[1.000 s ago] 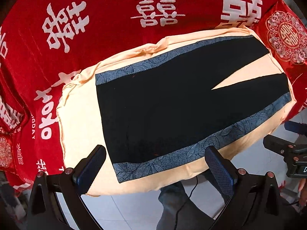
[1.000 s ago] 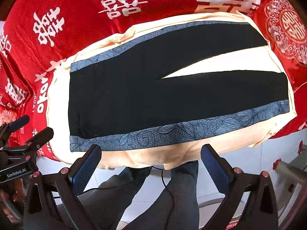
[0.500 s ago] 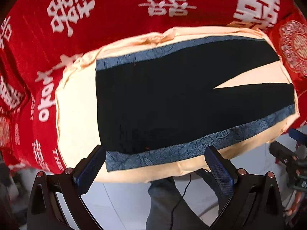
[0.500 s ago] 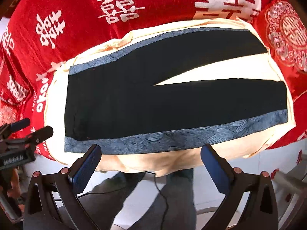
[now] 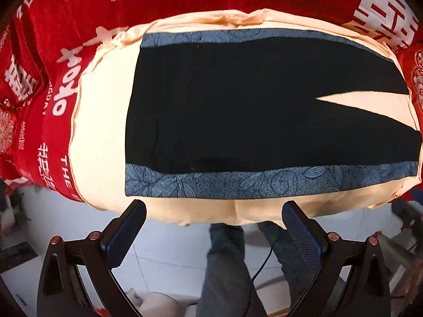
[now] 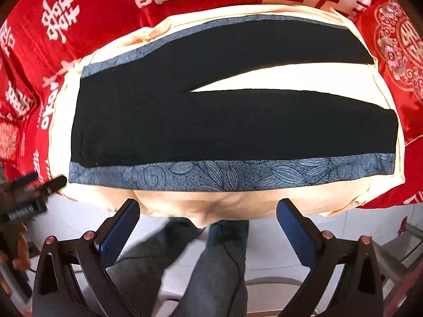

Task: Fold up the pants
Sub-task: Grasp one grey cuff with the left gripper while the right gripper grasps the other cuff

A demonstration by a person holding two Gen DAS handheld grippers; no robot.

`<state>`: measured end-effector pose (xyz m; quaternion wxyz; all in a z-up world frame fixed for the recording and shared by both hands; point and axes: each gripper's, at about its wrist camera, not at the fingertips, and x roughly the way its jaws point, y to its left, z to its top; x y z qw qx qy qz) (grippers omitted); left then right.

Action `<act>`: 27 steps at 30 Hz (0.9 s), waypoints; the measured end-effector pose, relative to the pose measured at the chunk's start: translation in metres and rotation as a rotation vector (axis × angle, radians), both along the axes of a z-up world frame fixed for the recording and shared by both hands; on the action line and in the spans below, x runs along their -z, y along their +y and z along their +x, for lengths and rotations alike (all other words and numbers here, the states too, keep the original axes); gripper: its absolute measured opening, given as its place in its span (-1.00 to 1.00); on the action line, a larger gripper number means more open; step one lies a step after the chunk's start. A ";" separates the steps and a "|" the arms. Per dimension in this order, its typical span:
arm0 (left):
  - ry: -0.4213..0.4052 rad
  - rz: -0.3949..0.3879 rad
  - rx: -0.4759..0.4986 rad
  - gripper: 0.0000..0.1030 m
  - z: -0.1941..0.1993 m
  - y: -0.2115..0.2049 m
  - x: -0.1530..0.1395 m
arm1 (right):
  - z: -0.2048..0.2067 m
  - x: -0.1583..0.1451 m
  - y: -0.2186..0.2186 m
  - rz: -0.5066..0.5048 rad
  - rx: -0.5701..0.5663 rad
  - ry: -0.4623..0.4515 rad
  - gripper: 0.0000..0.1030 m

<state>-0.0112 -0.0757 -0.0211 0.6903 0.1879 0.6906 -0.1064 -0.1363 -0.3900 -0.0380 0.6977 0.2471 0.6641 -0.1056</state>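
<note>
Both jaws gape, empty, just short of the flat pants.

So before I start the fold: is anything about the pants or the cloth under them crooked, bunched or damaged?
Nothing serious. The black pants lie flat, legs slightly apart in a narrow V. Only the cream cloth underneath is rumpled along its far edge. Both grippers, left and right, hang open, off the fabric.

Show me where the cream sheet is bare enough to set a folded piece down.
Bare cream sheet lies left of the pants waistband, up to the red blanket. A narrow wedge stays free between the two legs. The near strip, below the blue trim, is thin. Elsewhere the pants cover it.
</note>
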 end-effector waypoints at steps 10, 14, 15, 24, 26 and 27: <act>-0.029 -0.036 0.028 1.00 0.007 0.032 0.029 | 0.006 0.034 0.029 -0.009 0.073 0.004 1.00; -0.045 -0.040 0.034 1.00 0.007 0.045 0.041 | 0.006 0.046 0.041 0.009 0.079 0.012 1.00; -0.053 -0.039 0.038 1.00 0.007 0.047 0.043 | 0.006 0.049 0.044 0.010 0.077 0.015 1.00; -0.065 -0.091 -0.022 1.00 0.010 0.064 0.073 | 0.009 0.073 0.056 0.171 0.114 -0.056 1.00; -0.065 -0.125 -0.051 1.00 0.013 0.070 0.081 | 0.011 0.081 0.060 0.230 0.124 -0.094 1.00; -0.068 -0.145 -0.067 1.00 0.014 0.074 0.084 | 0.012 0.085 0.063 0.253 0.123 -0.109 1.00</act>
